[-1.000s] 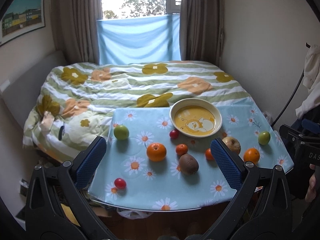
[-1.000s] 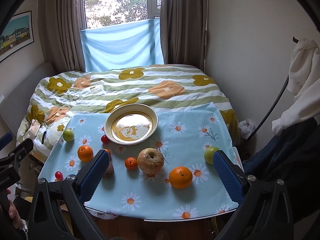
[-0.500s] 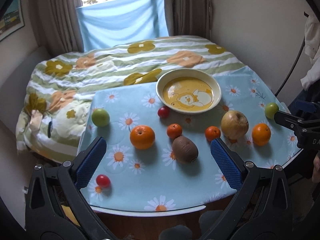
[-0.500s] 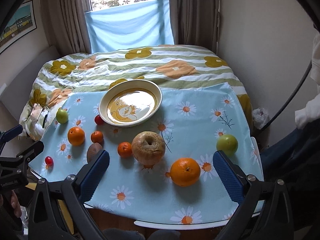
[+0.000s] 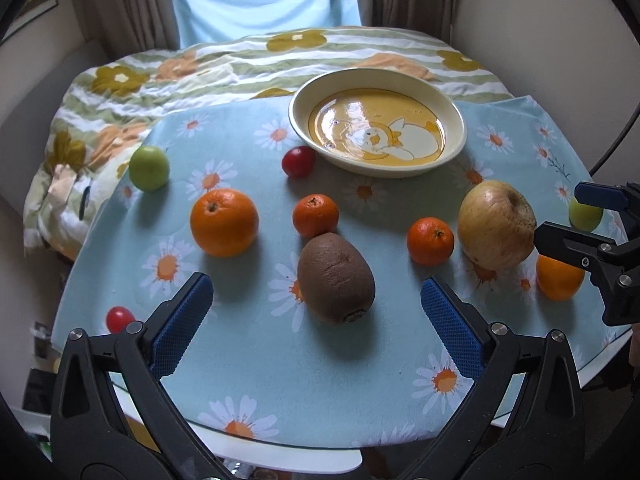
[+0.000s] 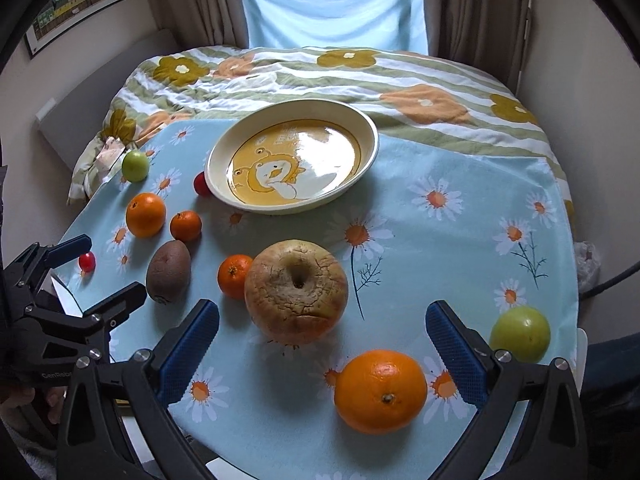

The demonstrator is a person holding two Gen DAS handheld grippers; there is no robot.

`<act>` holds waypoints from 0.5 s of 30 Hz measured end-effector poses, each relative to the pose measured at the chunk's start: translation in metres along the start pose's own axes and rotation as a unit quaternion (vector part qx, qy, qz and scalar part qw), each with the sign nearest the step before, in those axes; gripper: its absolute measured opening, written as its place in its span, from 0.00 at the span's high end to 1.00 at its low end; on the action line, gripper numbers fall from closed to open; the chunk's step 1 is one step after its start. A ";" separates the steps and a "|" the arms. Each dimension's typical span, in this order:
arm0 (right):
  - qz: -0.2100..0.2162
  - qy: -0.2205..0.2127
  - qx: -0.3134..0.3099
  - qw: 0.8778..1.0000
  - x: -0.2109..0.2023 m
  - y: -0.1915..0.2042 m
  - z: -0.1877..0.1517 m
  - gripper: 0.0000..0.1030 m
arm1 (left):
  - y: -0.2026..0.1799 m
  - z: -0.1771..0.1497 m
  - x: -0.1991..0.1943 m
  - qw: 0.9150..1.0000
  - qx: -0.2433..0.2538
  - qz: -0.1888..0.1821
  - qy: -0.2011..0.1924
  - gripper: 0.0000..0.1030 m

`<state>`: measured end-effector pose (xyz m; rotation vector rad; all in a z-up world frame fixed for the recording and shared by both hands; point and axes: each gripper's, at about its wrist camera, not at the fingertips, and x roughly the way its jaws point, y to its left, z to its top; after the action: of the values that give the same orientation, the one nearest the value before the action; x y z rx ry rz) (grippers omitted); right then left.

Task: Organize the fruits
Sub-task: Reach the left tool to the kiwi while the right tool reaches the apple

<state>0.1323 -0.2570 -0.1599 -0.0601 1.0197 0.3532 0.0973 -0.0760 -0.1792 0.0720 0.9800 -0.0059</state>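
The task is judged to be at its opening step: every fruit is seen lying loose on the bench (image 5: pixel 248 364), on a daisy-print cloth, and the yellow bowl (image 6: pixel 370 136) at the far side holds nothing. No fruit is gripped.

The left gripper (image 5: pixel 316 308) is held low over the near edge of the bench, its jaws spread wide and empty. The kiwi (image 5: pixel 335 278) lies between them and slightly ahead, touched by neither. A small mandarin (image 5: pixel 315 215) sits just behind the kiwi, and a large orange (image 5: pixel 224 222) lies to its left. A green apple (image 5: pixel 149 168) and two small red fruits, one just beside the bowl (image 5: pixel 298 161) and one near the front edge (image 5: pixel 119 319), are also noted.

The right gripper (image 6: pixel 322 340) is likewise spread wide and empty. The large russet apple (image 6: pixel 296 290) lies between its jaws and ahead; a second orange (image 6: pixel 380 390) lies nearer, inside the span. A second green apple (image 6: pixel 520 334) rests beyond the right-hand jaw, and a second mandarin (image 6: pixel 234 276) sits just beside the russet apple.

The next move is judged to call for an advance until one fruit is centred, then closure. The kiwi's tapered shape may let it roll or slip; the neighbouring mandarin may be nudged.
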 end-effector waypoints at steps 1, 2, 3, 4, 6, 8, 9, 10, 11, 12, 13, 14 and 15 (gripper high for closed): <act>0.009 0.004 -0.005 1.000 0.005 0.000 0.000 0.00 | -0.002 -0.001 0.005 1.000 -0.003 0.003 0.003 0.00; 0.015 0.006 -0.010 1.000 0.008 0.000 0.001 0.00 | -0.004 -0.001 0.009 1.000 -0.006 0.006 0.006 0.00; 0.022 0.009 -0.015 1.000 0.012 0.001 0.001 0.00 | -0.005 -0.002 0.014 1.000 -0.008 0.008 0.008 0.00; 0.027 0.012 -0.020 0.999 0.015 0.001 0.001 0.00 | -0.005 -0.002 0.017 1.000 -0.011 0.010 0.010 0.00; 0.034 0.016 -0.027 0.999 0.022 0.001 0.002 0.00 | -0.006 -0.003 0.024 1.000 -0.014 0.012 0.014 0.00; 0.039 0.022 -0.031 0.999 0.028 0.001 0.003 0.00 | -0.007 -0.002 0.031 1.000 -0.016 0.014 0.018 0.02; 0.044 0.023 -0.031 0.998 0.030 0.000 0.004 0.00 | -0.008 -0.002 0.034 1.000 -0.016 0.014 0.019 0.04; 0.048 0.025 -0.032 0.998 0.032 -0.001 0.004 0.00 | -0.009 -0.002 0.037 1.000 -0.016 0.015 0.021 0.06; 0.052 0.026 -0.033 0.998 0.034 -0.001 0.004 0.00 | -0.009 -0.002 0.039 0.999 -0.016 0.016 0.023 0.07; 0.053 0.027 -0.034 0.998 0.036 0.000 0.005 0.00 | -0.010 -0.002 0.041 0.999 -0.016 0.017 0.025 0.07; 0.056 0.029 -0.036 0.997 0.038 0.000 0.006 0.00 | -0.010 -0.002 0.043 0.999 -0.018 0.017 0.026 0.07; 0.059 0.030 -0.038 0.997 0.040 0.001 0.006 0.01 | -0.010 -0.002 0.044 0.999 -0.019 0.016 0.027 0.14; 0.061 0.032 -0.039 0.997 0.042 0.001 0.005 0.05 | -0.010 -0.002 0.046 0.999 -0.019 0.015 0.029 0.19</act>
<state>0.1562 -0.2439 -0.1920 -0.0796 1.0747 0.5061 0.1205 -0.0848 -0.2187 0.0517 1.0374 0.0432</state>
